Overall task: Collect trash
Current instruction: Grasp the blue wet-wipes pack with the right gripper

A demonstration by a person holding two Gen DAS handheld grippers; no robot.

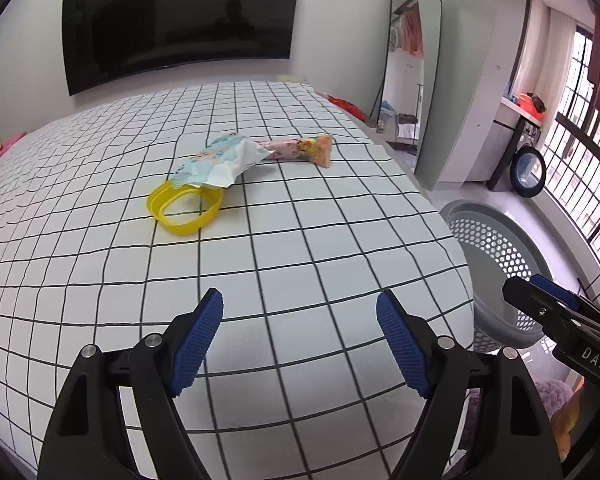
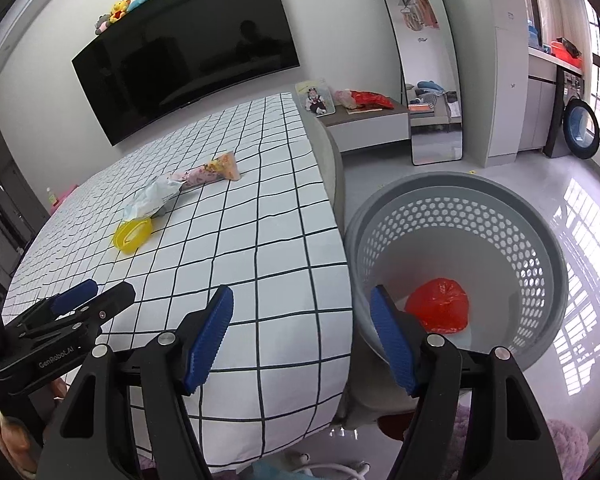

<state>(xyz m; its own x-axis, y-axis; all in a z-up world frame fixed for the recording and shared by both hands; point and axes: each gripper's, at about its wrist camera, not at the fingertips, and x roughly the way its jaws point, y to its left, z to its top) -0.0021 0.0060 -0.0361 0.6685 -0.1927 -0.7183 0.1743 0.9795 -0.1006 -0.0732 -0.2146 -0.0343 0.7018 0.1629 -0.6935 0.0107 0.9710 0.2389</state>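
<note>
Left gripper [image 1: 300,312]: blue ribbed fingers [image 1: 204,332] spread wide apart, nothing between them, held above the near part of the bed with the white, black-gridded sheet [image 1: 260,280]. Right gripper [image 2: 302,312]: fingers [image 2: 210,334] likewise wide apart and empty, positioned over the bed's near corner, one finger above the sheet, the other in front of the grey perforated plastic basket [image 2: 540,264]. That basket stands on the floor just beside the bed and contains a crumpled red plastic bag [image 2: 440,304]. Three items of trash lie together toward the middle of the bed, well apart from both grippers: a yellow translucent plastic cup on its side [image 1: 186,208], a crumpled pale blue and white wrapper [image 1: 220,160] overlapping the cup's rim, and a pink printed snack wrapper [image 1: 300,148] touching the blue wrapper's far end. A black television [image 1: 172,24] hangs on the wall beyond the bed.
</note>
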